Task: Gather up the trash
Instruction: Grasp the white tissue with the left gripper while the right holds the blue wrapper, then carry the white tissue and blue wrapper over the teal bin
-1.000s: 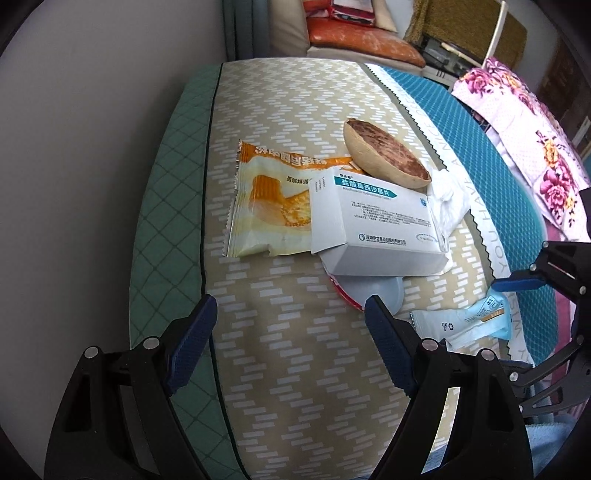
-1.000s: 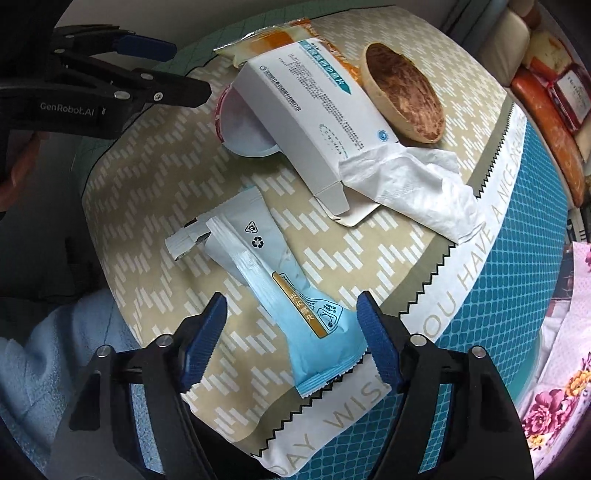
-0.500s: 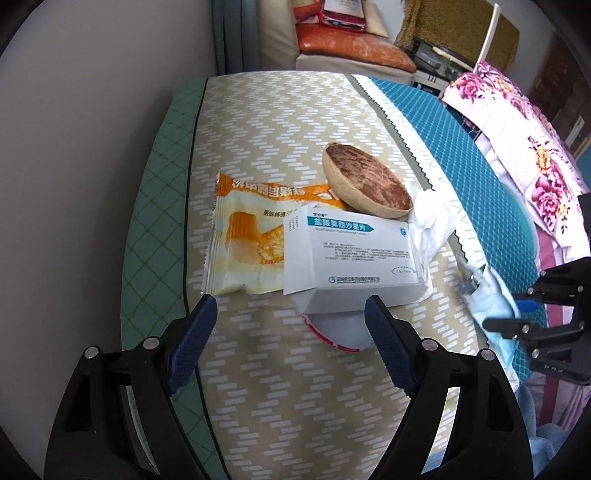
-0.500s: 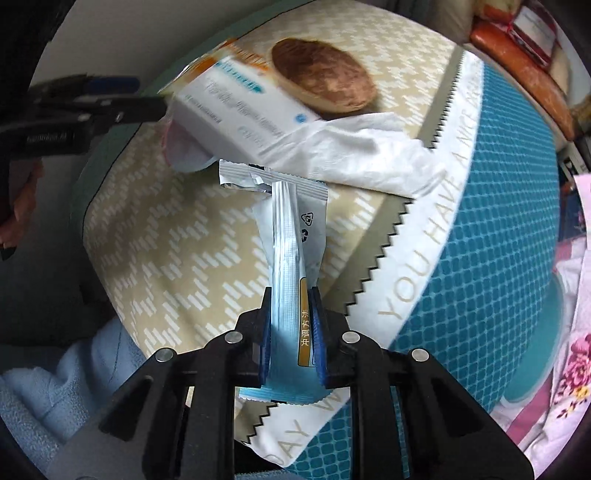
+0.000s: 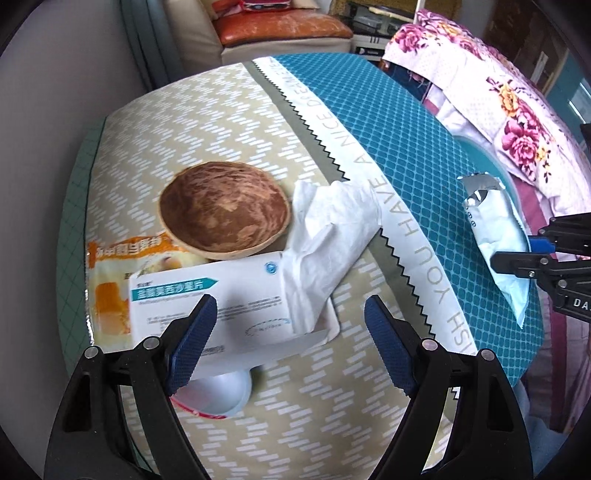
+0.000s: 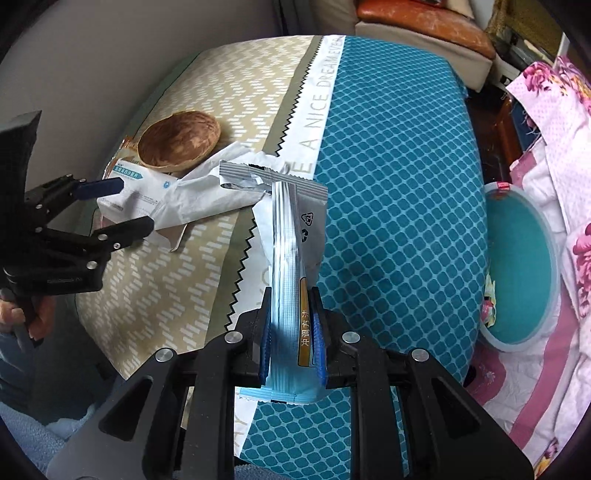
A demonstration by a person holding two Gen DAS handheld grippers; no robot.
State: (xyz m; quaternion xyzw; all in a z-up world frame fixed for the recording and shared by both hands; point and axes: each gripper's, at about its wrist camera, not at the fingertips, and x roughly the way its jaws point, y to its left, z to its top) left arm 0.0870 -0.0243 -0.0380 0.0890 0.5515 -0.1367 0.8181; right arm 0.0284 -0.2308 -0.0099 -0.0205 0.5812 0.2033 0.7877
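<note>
The right hand-held gripper (image 6: pixel 291 339) was clenched on the lower end of a pale blue sachet (image 6: pixel 291 258), where a second earlier its jaws had stood apart over the same packet lying flat on the bench (image 6: pixel 388 184). Now the sachet hung clear of the cloth, its torn silver top pointing away from the gripper, above the blue netted half of the cover. In the left wrist view the same sachet (image 5: pixel 495 236) showed at the far right, pinched in the right hand-held gripper (image 5: pixel 532 254).

The left hand-held gripper (image 5: pixel 288 332) was released, jaws wide and holding nothing. It had shifted across the bench: its left finger now overlapped the white medicine box (image 5: pixel 229 295), which a second before lay well ahead of it. Under the near end of the box a white cup with a red rim (image 5: pixel 218 395) poked out. A crumpled white tissue (image 5: pixel 332 236) lay against the box's right end, and an orange snack wrapper (image 5: pixel 107 295) stuck out to its left. Beyond the box sat a brown coconut-shell bowl (image 5: pixel 225 218), resting partly on the wrapper.

Only the right wrist view showed a teal basin (image 6: pixel 521 266) beside the bench on a pink flowered cloth (image 6: pixel 554 129), and a hand (image 6: pixel 22 317) gripping the left hand-held gripper's handle. Farther back stood a sofa with an orange cushion (image 5: pixel 280 26).
</note>
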